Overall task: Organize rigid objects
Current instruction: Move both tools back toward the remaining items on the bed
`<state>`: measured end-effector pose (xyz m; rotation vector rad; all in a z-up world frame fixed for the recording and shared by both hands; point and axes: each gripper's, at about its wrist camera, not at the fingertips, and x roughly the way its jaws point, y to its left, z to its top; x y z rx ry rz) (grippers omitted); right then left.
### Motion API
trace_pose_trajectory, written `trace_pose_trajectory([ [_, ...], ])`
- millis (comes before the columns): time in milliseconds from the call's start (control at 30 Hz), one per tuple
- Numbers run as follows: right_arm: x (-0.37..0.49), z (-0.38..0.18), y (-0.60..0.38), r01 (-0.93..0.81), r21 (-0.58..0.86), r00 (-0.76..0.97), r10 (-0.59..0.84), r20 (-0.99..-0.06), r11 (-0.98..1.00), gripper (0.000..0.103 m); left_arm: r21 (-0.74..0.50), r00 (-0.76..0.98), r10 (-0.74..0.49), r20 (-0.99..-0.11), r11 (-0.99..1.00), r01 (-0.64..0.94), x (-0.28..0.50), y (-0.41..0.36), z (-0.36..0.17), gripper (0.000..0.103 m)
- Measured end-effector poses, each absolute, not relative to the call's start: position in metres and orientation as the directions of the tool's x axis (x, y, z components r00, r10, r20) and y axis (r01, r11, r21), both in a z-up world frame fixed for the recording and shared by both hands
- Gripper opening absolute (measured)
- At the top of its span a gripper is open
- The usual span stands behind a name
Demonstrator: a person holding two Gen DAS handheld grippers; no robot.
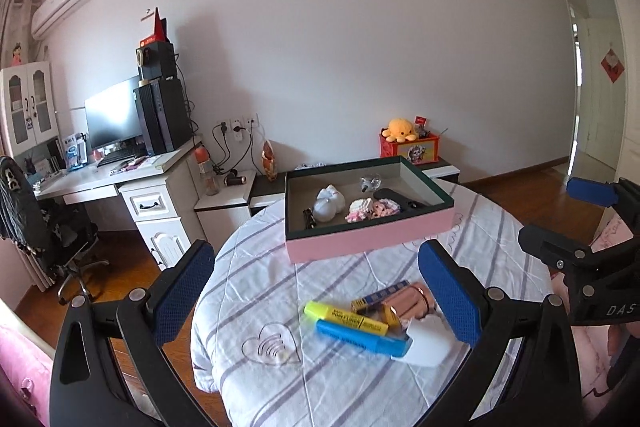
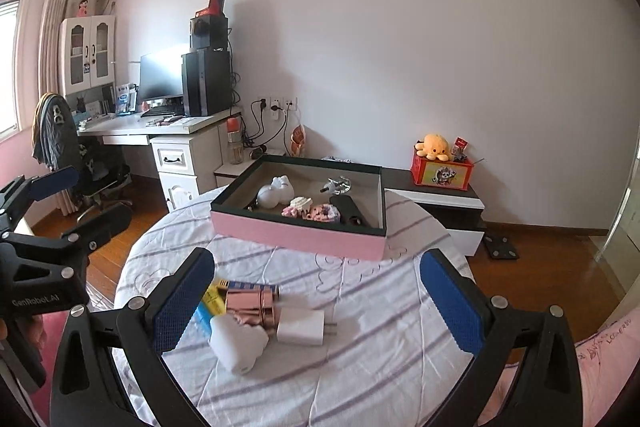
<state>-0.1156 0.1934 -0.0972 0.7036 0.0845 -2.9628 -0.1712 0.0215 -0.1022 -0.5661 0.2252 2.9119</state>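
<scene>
Both grippers hang above a round worktop [image 1: 256, 291] covered in a striped white cloth, and neither holds anything. The left gripper [image 1: 316, 291] is spread wide, its blue pads either side of a small heap of loose things near the worktop's front. The right gripper [image 2: 316, 295] is spread just as wide, with nothing between its pads but cloth and the same heap below. In the left view the heap lies at about 5 o'clock from the worktop's middle: a yellow marker [image 1: 346, 318] lying against a blue marker [image 1: 360, 338], a rose-gold tube [image 1: 408, 303], a blue-and-yellow pack [image 1: 380, 297] behind them, and a white case [image 1: 428, 345]. The right view adds a white charger [image 2: 301, 327] touching the tube. At 12 o'clock, well apart from the heap, sits a pink box [image 1: 368, 239] that already holds a white figurine [image 1: 330, 205], a pink scrunchie [image 1: 386, 207] and a dark remote [image 1: 400, 199].
</scene>
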Motion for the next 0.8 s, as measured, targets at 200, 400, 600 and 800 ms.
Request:
trace_pose_trajectory([
  [200, -0.114, -0.123, 0.198, 0.082, -0.025, -0.858, -0.058, -0.510, -0.996, 0.103, 0.093, -0.887, 0.153, -0.435, -0.973, -0.213, -0.172, 0.014, -0.122, 0.103],
  [400, -0.124, -0.158, 0.216, 0.024, -0.006, -0.811, -0.016, -0.585, -1.000, 0.103, 0.048, -0.797, 0.219, -0.563, -0.954, -0.296, -0.185, 0.034, -0.173, 0.103],
  [600, -0.133, -0.188, 0.234, -0.006, 0.010, -0.763, -0.002, -0.646, -1.000, 0.103, 0.037, -0.732, 0.259, -0.629, -0.931, -0.362, -0.192, 0.068, -0.207, 0.103],
  [800, -0.138, -0.208, 0.252, -0.024, 0.039, -0.730, -0.009, -0.683, -0.999, 0.103, 0.047, -0.706, 0.278, -0.652, -0.914, -0.403, -0.201, 0.095, -0.223, 0.103],
])
